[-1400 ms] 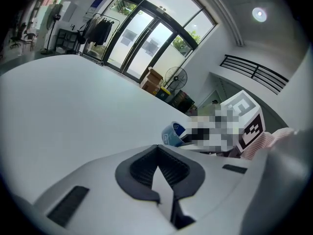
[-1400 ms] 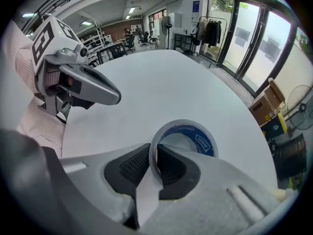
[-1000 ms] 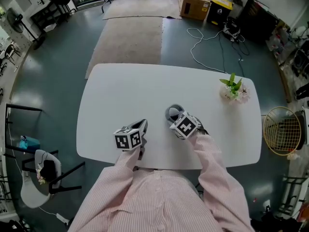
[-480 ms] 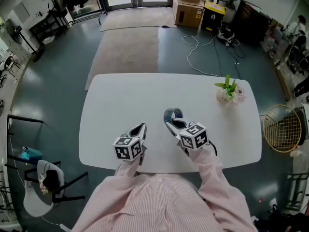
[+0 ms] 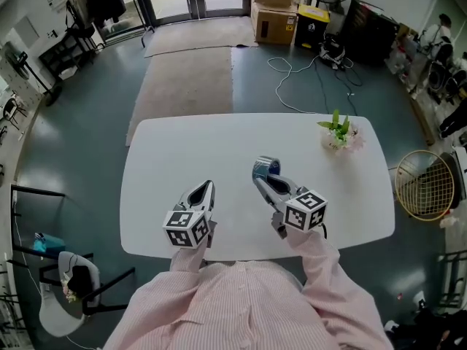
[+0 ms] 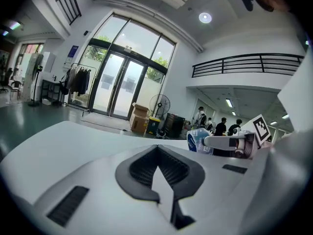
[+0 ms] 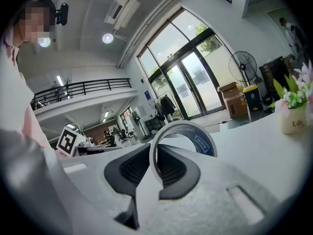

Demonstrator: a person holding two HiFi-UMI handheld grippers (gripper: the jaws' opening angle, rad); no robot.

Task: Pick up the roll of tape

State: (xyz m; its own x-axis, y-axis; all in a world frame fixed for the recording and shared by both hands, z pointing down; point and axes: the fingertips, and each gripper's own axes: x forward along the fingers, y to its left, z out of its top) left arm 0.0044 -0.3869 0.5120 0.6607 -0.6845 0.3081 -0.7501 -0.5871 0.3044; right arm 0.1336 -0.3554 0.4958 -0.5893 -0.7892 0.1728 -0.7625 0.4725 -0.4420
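The roll of tape point(image 5: 264, 169) is a white ring with a blue printed band, and it stands on edge above the white table point(image 5: 182, 144). My right gripper point(image 5: 265, 181) is shut on the roll, one pad inside the ring and one outside. The right gripper view shows the tape point(image 7: 205, 141) rising out of my right gripper point(image 7: 155, 160). My left gripper point(image 5: 204, 191) hangs over the table's near left, a hand's width left of the roll, shut on nothing. In the left gripper view my left gripper point(image 6: 157, 153) has its pads together, and the tape point(image 6: 198, 141) shows at the right.
A small pot of flowers point(image 5: 338, 135) stands at the table's far right corner. On the floor are a wire basket point(image 5: 425, 192) at the right, a chair point(image 5: 69, 268) at the left, a rug point(image 5: 191, 79) and cardboard boxes point(image 5: 273, 9) beyond the table.
Both grippers have risen from the table. The right one has rolled over and lifted the tape with it; its marker cube now lies nearer to me.
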